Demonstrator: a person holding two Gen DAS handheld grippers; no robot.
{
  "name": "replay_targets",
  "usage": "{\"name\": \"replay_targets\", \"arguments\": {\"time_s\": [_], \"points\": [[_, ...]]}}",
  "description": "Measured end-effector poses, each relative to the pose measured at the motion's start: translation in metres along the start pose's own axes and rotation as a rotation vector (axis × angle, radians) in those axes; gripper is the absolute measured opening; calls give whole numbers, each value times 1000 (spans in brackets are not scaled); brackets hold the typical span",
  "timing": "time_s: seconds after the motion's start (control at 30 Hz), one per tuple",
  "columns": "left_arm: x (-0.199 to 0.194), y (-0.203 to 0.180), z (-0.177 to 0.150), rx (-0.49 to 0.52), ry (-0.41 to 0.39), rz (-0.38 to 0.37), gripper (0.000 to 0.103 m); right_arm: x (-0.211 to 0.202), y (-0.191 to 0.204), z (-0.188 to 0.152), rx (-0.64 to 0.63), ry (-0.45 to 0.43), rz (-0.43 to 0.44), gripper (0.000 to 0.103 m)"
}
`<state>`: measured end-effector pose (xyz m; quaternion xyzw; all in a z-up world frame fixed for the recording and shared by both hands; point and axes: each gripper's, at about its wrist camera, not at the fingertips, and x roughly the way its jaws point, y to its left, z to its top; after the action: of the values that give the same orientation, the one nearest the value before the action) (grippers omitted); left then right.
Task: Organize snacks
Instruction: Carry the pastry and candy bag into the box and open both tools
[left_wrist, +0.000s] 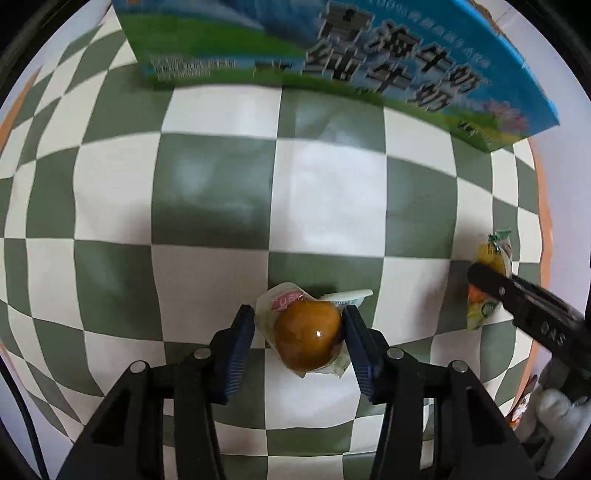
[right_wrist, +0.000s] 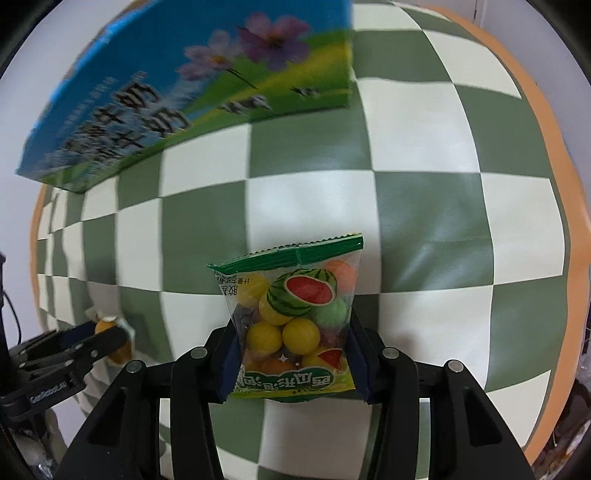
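A green-and-white checkered counter (left_wrist: 221, 206) fills both views. The left tool (left_wrist: 299, 328) pinches a wrapped brown egg-shaped snack (left_wrist: 306, 338) between its blue pads. The right tool (right_wrist: 291, 354) clamps a clear bag of watermelon gumballs (right_wrist: 291, 317). Beyond both stands a blue milk carton box (left_wrist: 369, 55).

I am noting a green-and-cream chequered surface (left_wrist: 214, 192) edged in orange; a blue-and-green carton (right_wrist: 192, 92) showing purple flowers; an amber-brown snack (left_wrist: 307, 339) in clear wrapping; a green-topped candy bag (right_wrist: 295, 314) showing watermelon artwork.
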<state>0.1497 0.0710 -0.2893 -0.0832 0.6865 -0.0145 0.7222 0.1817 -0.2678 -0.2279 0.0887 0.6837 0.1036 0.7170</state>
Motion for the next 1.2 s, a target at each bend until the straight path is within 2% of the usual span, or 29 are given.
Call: {"name": "replay_targets", "arguments": {"time_s": [0.13,0.2,0.33,0.47,0.6,0.63,0.77,0.87,0.93,1.1,1.13,1.2], "points": [[-31,-2,3,-6,-48,-64,46,-35,8,-4,-26,-37,58,51],[-61,-8,10,0,-98,-97,46,-60,19,1,-44,-69,88,51],[-110,-3,50,20,-194,-144,46,-101,39,22,-78,-133,133,51],[-151,3,103,32,-304,-110,46,-132,63,55,-99,-206,149,51],[-169,7,148,46,-344,-31,46,-148,80,99,-123,-260,144,51],[-167,6,167,50,-339,-6,46,-145,89,114,-131,-270,130,51],[-150,16,201,30,-285,38,47,-128,108,160,-146,-265,89,51],[-119,27,219,0,-217,47,47,-107,110,181,-145,-238,57,51],[-101,31,220,-14,-179,54,47,-91,107,191,-137,-215,27,51],[-76,36,226,-27,-112,66,48,-56,93,201,-93,-132,15,52],[-73,36,226,-34,-104,65,48,-50,91,201,-92,-116,7,54],[-69,35,226,-38,-104,54,53,-43,88,200,-79,-100,-15,72]]}}
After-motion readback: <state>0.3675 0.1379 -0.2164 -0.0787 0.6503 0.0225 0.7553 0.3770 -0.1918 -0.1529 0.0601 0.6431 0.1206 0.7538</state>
